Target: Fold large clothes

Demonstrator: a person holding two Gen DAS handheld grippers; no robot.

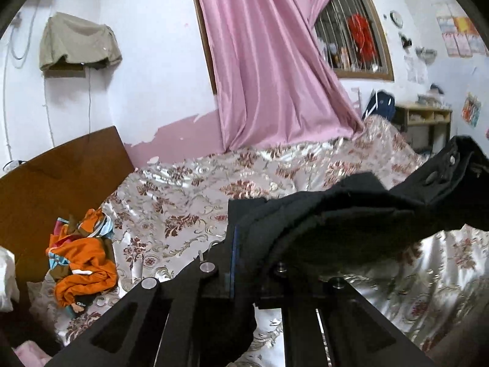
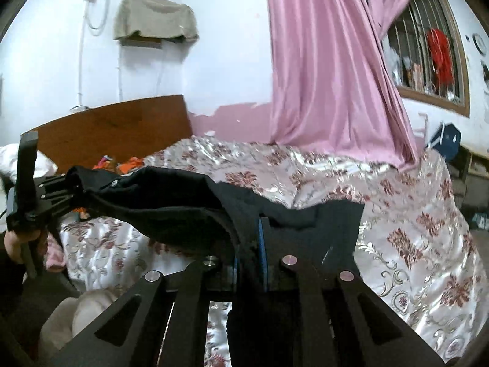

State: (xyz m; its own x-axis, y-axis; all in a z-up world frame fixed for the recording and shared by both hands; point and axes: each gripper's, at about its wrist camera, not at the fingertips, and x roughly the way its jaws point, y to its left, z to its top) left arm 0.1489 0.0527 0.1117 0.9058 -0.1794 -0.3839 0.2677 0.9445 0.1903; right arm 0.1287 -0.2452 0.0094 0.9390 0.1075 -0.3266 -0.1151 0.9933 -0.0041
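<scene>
Both claws are clamped on the black garment (image 1: 336, 214), stretched between them above the floral bedspread (image 1: 183, 198). Left claw (image 1: 235, 244) and right claw (image 2: 253, 244) each tilt slightly downward, pinching an edge.

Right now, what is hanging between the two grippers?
A span of the black garment sags between left gripper and right gripper, above the floral bedspread; right wrist view.
</scene>
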